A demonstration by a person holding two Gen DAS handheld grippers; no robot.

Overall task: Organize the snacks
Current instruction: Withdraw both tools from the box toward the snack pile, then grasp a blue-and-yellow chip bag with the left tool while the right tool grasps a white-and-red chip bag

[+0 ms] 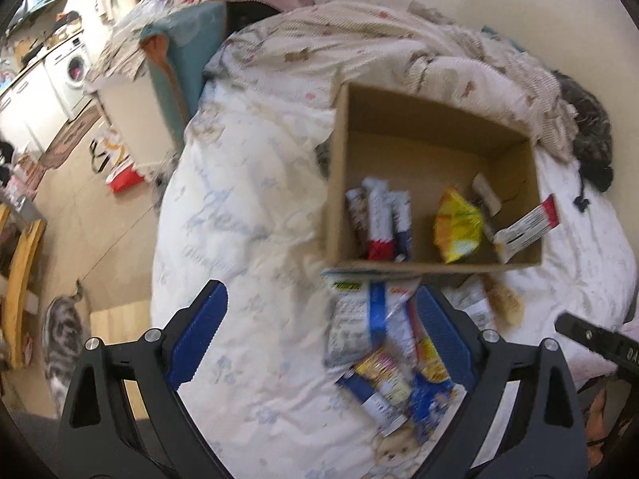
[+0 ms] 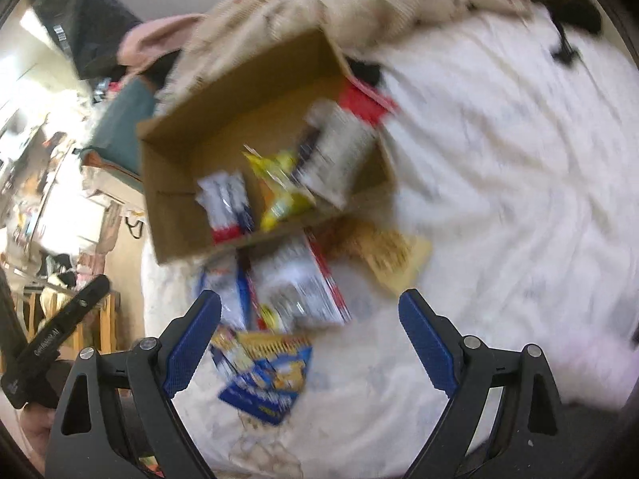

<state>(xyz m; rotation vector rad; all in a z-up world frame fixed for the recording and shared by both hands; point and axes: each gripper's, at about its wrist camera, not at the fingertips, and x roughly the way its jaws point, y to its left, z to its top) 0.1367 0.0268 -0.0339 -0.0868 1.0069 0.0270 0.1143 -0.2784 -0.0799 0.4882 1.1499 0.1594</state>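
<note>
An open cardboard box [image 1: 439, 119] sits on the bed and also shows in the right wrist view [image 2: 239, 92]. Inside lie several red, white and blue snack bars [image 1: 379, 219], a yellow bag [image 1: 457, 225] and a red and white packet [image 1: 527, 225] leaning on the right wall. A pile of snack packets [image 1: 383, 343] lies on the sheet in front of the box; it also shows in the right wrist view [image 2: 279, 311]. My left gripper [image 1: 323, 319] is open and empty above the pile's left side. My right gripper [image 2: 309, 327] is open and empty above the pile.
The white bed sheet [image 1: 247, 239] carries everything. A rumpled beige blanket [image 1: 359, 40] lies behind the box. A dark garment [image 1: 591, 135] lies at the right. The bed's left edge drops to the floor [image 1: 100, 219]. A tan packet [image 2: 393, 257] lies right of the pile.
</note>
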